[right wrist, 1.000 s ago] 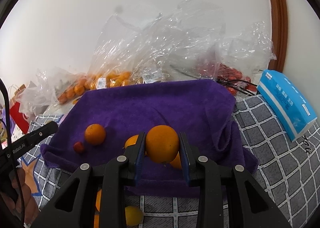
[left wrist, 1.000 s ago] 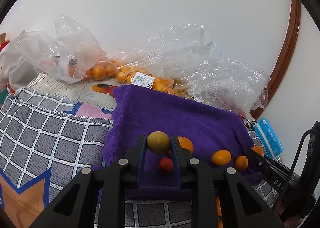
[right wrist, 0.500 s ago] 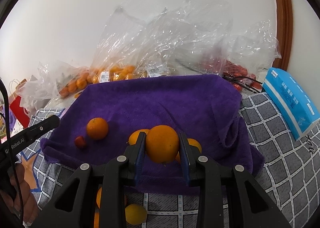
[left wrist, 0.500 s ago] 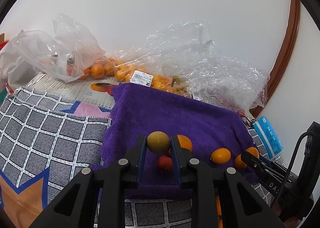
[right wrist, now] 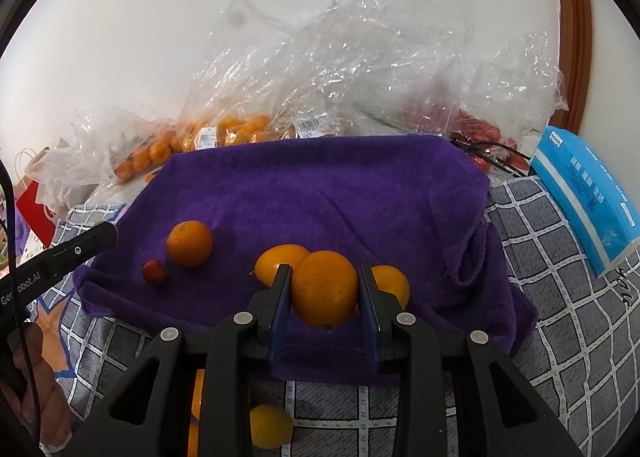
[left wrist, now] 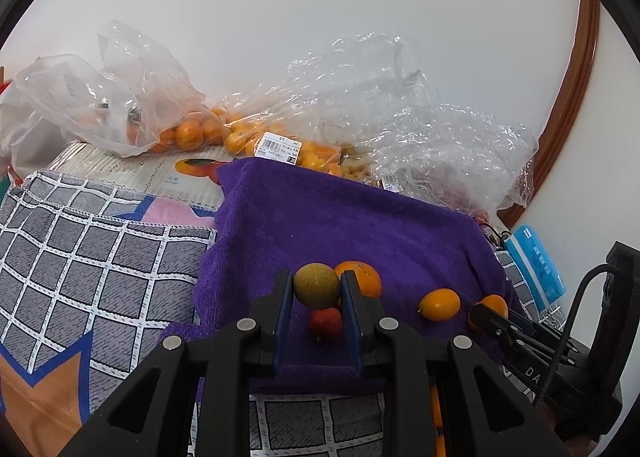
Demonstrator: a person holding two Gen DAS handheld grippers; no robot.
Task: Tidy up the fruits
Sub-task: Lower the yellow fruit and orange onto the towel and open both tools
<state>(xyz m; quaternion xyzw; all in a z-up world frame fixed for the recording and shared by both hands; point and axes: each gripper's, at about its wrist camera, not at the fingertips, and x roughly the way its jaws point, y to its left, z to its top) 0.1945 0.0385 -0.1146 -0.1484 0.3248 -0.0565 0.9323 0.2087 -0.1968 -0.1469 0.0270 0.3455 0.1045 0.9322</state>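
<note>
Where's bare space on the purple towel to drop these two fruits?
Free: the back half of the purple towel, between the plastic bags and the fruit row. Crowded: the front strip, with the small red fruit, orange and two more beside the right gripper.

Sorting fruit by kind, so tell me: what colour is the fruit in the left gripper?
Olive green-brown fruit, clearest in the left wrist view.
</note>
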